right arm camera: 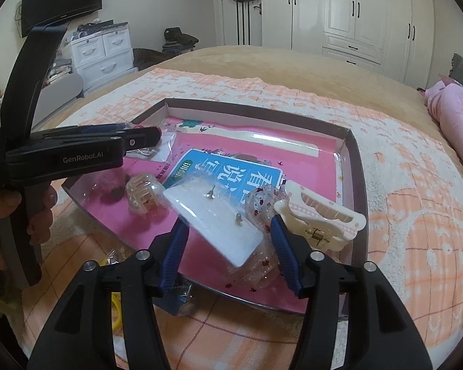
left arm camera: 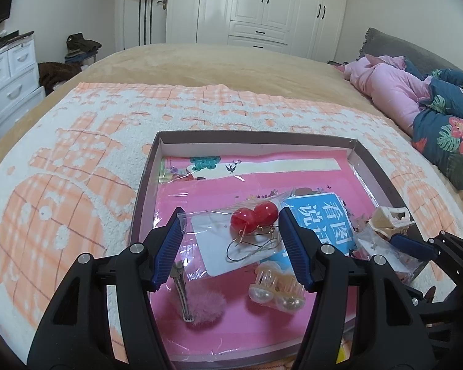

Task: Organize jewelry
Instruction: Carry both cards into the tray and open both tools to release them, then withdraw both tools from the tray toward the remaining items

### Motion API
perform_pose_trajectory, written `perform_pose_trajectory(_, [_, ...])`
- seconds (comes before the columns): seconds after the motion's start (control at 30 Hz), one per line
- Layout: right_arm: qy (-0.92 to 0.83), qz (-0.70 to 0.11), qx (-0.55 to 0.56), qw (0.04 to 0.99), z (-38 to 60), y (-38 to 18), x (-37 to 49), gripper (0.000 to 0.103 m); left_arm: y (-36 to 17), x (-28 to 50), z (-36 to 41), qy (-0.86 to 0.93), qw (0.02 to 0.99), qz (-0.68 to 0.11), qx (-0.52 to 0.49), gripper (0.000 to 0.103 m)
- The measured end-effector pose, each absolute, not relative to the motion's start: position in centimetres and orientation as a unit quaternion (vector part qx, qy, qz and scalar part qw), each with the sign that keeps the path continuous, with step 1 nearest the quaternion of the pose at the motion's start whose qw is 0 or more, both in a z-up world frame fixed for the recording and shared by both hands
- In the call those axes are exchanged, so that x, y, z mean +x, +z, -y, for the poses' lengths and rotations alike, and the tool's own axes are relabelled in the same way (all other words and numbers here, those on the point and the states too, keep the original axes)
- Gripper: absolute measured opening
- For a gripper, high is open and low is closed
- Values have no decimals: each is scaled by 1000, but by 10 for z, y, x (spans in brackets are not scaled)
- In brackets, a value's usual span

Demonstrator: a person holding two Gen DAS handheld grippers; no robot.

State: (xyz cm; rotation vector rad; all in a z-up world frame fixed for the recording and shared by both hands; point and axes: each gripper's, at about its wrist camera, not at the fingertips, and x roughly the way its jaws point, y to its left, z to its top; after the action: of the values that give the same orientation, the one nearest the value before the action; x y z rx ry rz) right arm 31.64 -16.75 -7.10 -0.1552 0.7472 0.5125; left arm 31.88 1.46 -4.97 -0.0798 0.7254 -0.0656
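Both hand-held grippers hung over a shallow box (left arm camera: pixel 374 166) sitting on an orange-and-white blanket (left arm camera: pixel 77 160) on the bed. The left hand-held gripper (left arm camera: pixel 231 231) had its jaws apart around a clear bag with red ball earrings (left arm camera: pixel 254 212), pads not pressing on it as far as I could see. Below that lay a fluffy pink hair clip (left arm camera: pixel 200 305) and a pearl claw clip (left arm camera: pixel 276 286). The right hand-held gripper (right arm camera: pixel 230 231) was released too, its jaws either side of a white earring card (right arm camera: pixel 213 215) in a bag, with a cream claw clip (right arm camera: pixel 321 215) just beside its right finger. Everything sat inside the box, on the pink liner.
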Motion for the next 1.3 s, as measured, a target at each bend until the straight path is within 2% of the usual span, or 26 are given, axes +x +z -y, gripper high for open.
perform_pose_trajectory(0.2, [251,-356,-71,897,168,-68,313,62,-50,316,-15,-32,933,-357,-42,54])
perform_pose_trajectory(0.6, [254,-345,-64,901,170,-58,303,73,-36,302,-16,-32,937,-344,-47,68])
perform_pose_trajectory(0.93, [240,-318,-61,915,184,-43,282,79,-17,275,-16,-31,945,-319,-64,80])
perform_pose_trajectory(1.3, [224,-297,-62,926,193,-31,263,81,-8,237,-22,-31,949,-306,-75,84])
